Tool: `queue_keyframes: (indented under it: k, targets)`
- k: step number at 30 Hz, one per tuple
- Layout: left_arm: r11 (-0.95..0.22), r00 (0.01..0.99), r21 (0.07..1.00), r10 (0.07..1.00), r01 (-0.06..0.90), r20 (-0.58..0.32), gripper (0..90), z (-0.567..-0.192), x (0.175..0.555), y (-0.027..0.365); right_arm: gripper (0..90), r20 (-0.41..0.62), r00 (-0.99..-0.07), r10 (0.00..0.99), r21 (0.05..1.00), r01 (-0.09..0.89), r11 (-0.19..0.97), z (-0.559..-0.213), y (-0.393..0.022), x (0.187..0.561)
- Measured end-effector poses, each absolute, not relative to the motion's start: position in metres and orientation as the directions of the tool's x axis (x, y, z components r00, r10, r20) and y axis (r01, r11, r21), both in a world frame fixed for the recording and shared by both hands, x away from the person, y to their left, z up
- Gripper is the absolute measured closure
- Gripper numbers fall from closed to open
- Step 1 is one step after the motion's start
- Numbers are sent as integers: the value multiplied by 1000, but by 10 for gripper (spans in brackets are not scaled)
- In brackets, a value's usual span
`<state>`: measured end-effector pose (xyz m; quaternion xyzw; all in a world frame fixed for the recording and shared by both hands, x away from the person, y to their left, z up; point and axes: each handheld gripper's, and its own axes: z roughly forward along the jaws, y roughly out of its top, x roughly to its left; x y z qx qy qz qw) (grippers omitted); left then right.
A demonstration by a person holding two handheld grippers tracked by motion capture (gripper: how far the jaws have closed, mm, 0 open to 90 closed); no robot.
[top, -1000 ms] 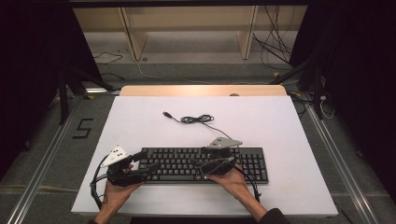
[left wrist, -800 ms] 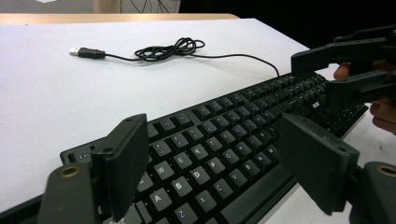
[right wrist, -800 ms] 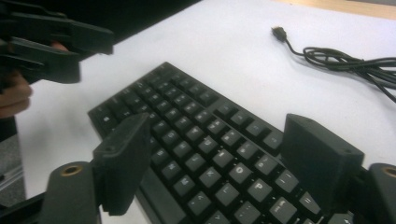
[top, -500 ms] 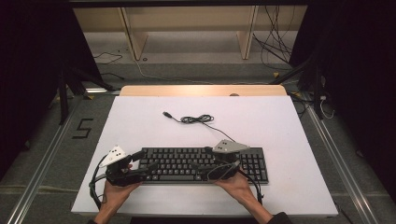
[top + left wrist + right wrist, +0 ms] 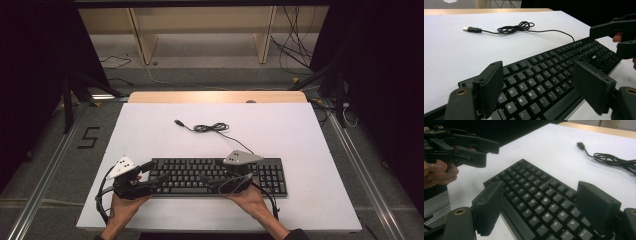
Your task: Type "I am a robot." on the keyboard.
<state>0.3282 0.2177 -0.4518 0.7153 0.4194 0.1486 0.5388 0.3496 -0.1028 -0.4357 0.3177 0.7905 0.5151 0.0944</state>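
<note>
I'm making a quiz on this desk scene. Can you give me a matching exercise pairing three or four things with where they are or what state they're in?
Things:
1. keyboard
2. USB plug
3. left gripper
4. right gripper

Places or states:
A. open, over the keyboard's left end
B. lying across the near part of the table
C. loose at the cable's far end
D. open, over the keys right of the middle

Pairs: 1-B, 2-C, 3-A, 4-D

Both hand-held grippers, left (image 5: 152,179) and right (image 5: 227,182), hover open over the keyboard (image 5: 200,172).
</note>
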Motion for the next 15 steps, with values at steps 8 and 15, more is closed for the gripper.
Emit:
queue_keyframes:
  k: [8, 15]
  targets:
    - [-63, 600, 897, 764, 437, -239, 246, -452, 328, 218, 323, 179, -794, 581, 863, 411, 295, -439, -88, 353]
    - [-62, 600, 900, 765, 432, -236, 247, -451, 328, 219, 499, 180, -806, 563, 852, 414, 321, -444, -77, 355]
